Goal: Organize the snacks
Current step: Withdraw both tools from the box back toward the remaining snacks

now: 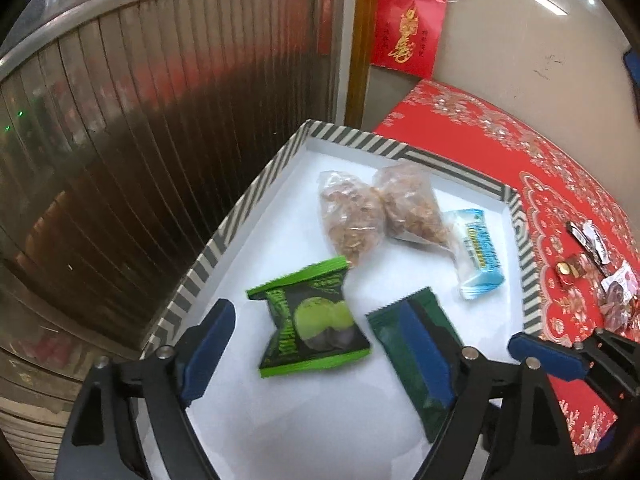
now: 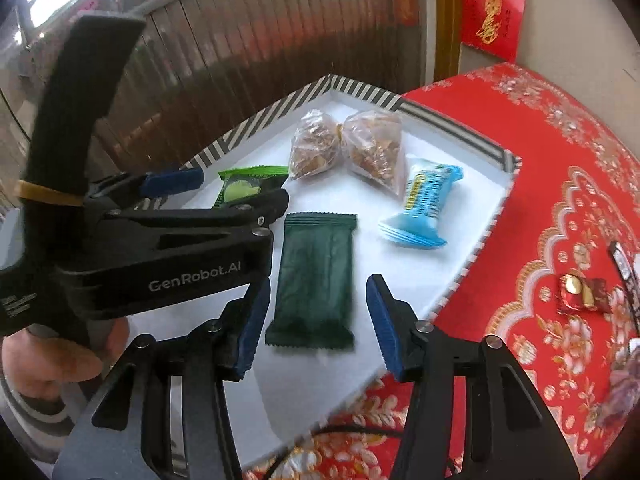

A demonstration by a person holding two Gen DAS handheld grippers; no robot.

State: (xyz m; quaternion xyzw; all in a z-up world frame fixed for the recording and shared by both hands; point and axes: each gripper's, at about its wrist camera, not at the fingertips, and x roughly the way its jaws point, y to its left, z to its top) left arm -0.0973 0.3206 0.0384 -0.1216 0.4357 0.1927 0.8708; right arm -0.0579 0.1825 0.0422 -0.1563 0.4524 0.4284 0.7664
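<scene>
A white tray with a striped rim [image 1: 224, 236] [image 2: 492, 148] holds two clear bags of brown snacks [image 1: 352, 216] [image 2: 316, 148], a light blue packet [image 1: 478, 256] [image 2: 426, 200], a bright green packet [image 1: 316, 320] [image 2: 244, 186] and a dark green packet [image 1: 392, 332] [image 2: 316, 276]. My left gripper [image 1: 320, 348] is open over the bright green packet; it also shows in the right wrist view [image 2: 200, 188]. My right gripper [image 2: 316, 320] is open, its fingers either side of the dark green packet. One right fingertip [image 1: 548, 354] shows in the left wrist view.
The tray sits on a red floral tablecloth [image 1: 560, 184] [image 2: 560, 152]. Several small wrapped sweets [image 1: 600, 264] [image 2: 582, 290] lie on the cloth to the right. A ribbed wooden panel [image 1: 140, 140] stands left of the table, a wall with red envelopes [image 1: 408, 26] behind.
</scene>
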